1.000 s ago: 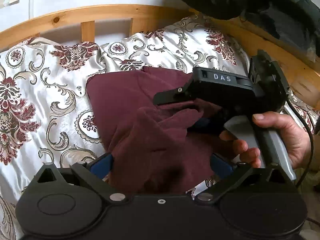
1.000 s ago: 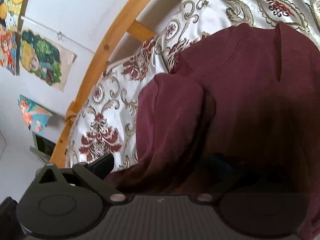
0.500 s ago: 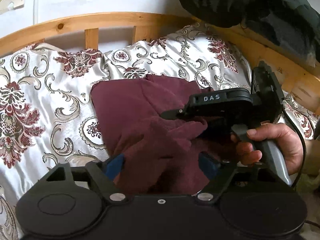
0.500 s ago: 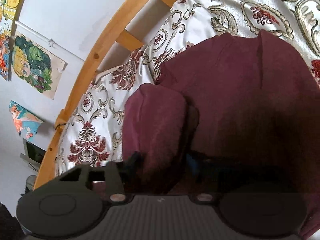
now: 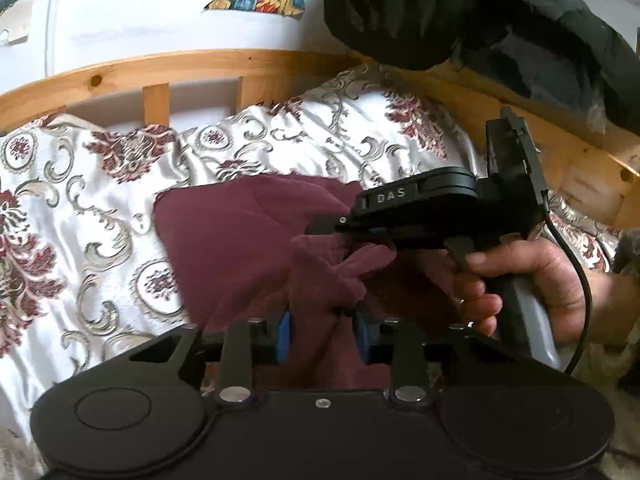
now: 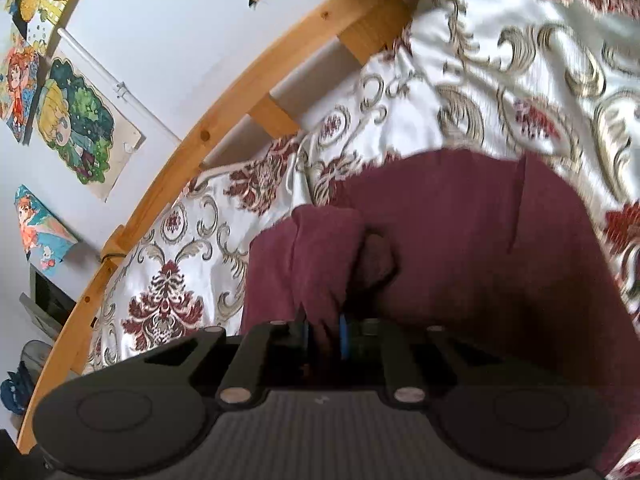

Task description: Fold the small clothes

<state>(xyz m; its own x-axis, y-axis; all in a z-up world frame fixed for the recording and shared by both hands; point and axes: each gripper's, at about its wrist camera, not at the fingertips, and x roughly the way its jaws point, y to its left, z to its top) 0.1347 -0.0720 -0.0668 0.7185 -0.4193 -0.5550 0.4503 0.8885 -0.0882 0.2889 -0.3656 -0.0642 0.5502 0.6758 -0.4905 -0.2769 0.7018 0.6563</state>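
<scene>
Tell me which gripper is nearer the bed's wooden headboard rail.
Right. The right gripper grips the maroon garment farther up, toward the rail; the left gripper grips its near edge.

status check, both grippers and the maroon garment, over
Left gripper just closed on a bunched fold of the maroon garment. Right gripper just closed, pinching another fold. Garment on the patterned bedspread; nothing obstructing.

Both cameras sit low behind their own fingers, very near the maroon garment (image 5: 224, 248) on the bed. The left view faces the wooden headboard (image 5: 160, 68); the right view looks tilted. Both share garment, bedcover (image 6: 500, 92) and headboard.
</scene>
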